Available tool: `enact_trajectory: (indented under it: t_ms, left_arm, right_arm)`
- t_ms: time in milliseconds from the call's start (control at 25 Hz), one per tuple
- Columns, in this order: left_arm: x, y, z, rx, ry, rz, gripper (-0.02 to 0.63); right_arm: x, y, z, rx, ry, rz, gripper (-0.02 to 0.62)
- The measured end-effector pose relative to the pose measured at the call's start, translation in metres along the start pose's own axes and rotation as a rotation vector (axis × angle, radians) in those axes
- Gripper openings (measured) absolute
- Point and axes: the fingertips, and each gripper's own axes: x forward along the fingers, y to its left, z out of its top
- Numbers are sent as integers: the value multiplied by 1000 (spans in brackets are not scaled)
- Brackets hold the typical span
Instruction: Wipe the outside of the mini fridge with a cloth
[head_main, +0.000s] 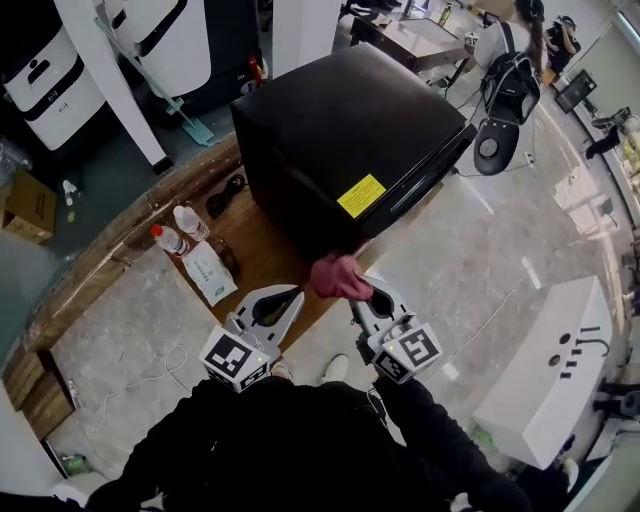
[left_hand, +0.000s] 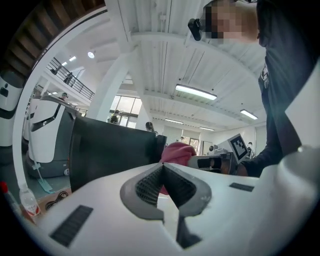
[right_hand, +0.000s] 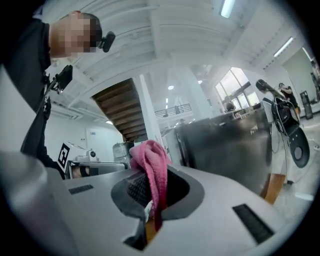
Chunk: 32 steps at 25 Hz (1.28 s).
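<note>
A black mini fridge (head_main: 350, 130) stands on a wooden counter (head_main: 255, 240), with a yellow label (head_main: 361, 195) on its near side. My right gripper (head_main: 372, 294) is shut on a pink cloth (head_main: 335, 276), which is bunched just below the fridge's near bottom corner. In the right gripper view the pink cloth (right_hand: 152, 167) hangs pinched between the jaws, and the fridge (right_hand: 225, 145) is to the right. My left gripper (head_main: 290, 297) is shut with nothing in it, left of the cloth. From the left gripper view, the fridge (left_hand: 110, 147) and the cloth (left_hand: 177, 152) lie ahead.
On the counter left of the fridge are two clear bottles (head_main: 182, 230), a white packet (head_main: 210, 272) and a black cable (head_main: 226, 195). White machines (head_main: 60, 70) stand behind. A white unit (head_main: 555, 365) sits on the floor at right.
</note>
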Motion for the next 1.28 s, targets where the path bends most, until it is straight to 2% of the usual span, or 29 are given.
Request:
enact_trajectory:
  t_ms: [160,320,480,880,1160,1280]
  left_arm:
    - [10,-36,16,39,-20,-1,6]
    - [17,-56,22,52,-35,5,6]
    - [20,-65,27,56,-54,39,6]
    - [16,-87,20,71,-48,62,6]
    - [14,-89,19,86,-56,67,6]
    - [12,-83,28,90,-63,71,6]
  right_arm:
    - [-27,8,32,-69,-30,71,15]
    - [-50,9,38,-145,-17,96,15]
    - [-62,11,52,-141,-59,142,15]
    - [-86,20,49,-175,-51,168,15]
    - [-89,21,44,-189,-33,166,15]
    - [-83,27,55,-180,-55,181,15]
